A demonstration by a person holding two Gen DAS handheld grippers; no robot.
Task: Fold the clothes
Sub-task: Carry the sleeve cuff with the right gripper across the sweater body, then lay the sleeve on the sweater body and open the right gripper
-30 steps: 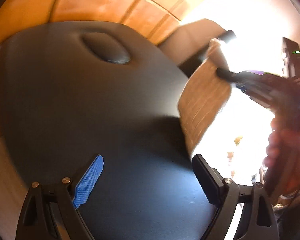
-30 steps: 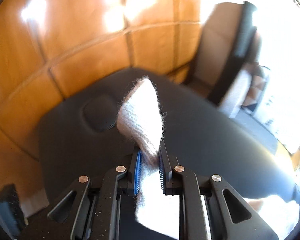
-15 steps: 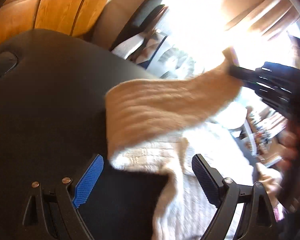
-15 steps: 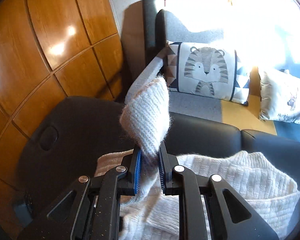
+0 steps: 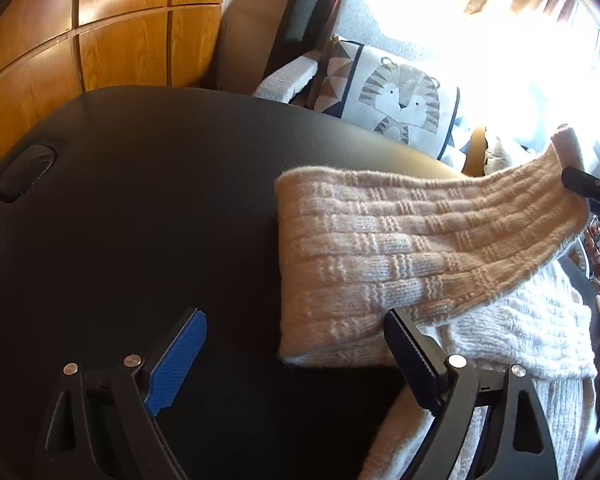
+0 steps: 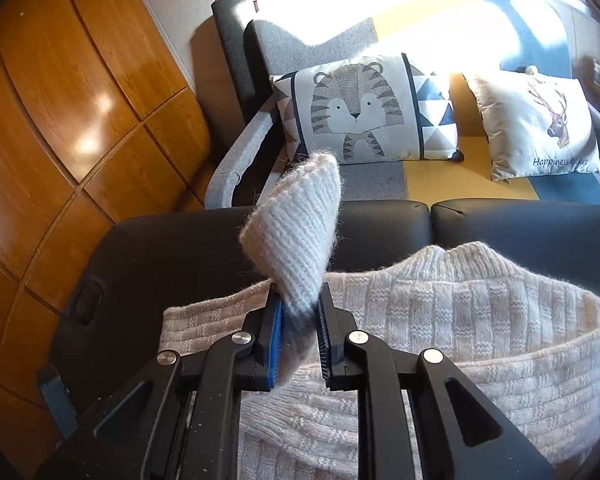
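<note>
Right wrist view: the right gripper is pinching the cuff of a sleeve, and its two fingers are squeezing close together on the wool. The cuff is sticking up above the fingers. Just past them, the cream knit sweater is lying flat on the black padded table. Behind the table, a grey sofa is sitting with a tiger pillow and a deer pillow on it. A wooden wall is standing on the left.

In the left wrist view, the left gripper is hanging over the table with its fingers spread wide apart and nothing between them. Its right finger is sitting in front of the folded edge of the sweater; I cannot tell if it is touching. The sleeve is stretching across the sweater's body and lifting up toward the right, where the other gripper is holding its end.
</note>
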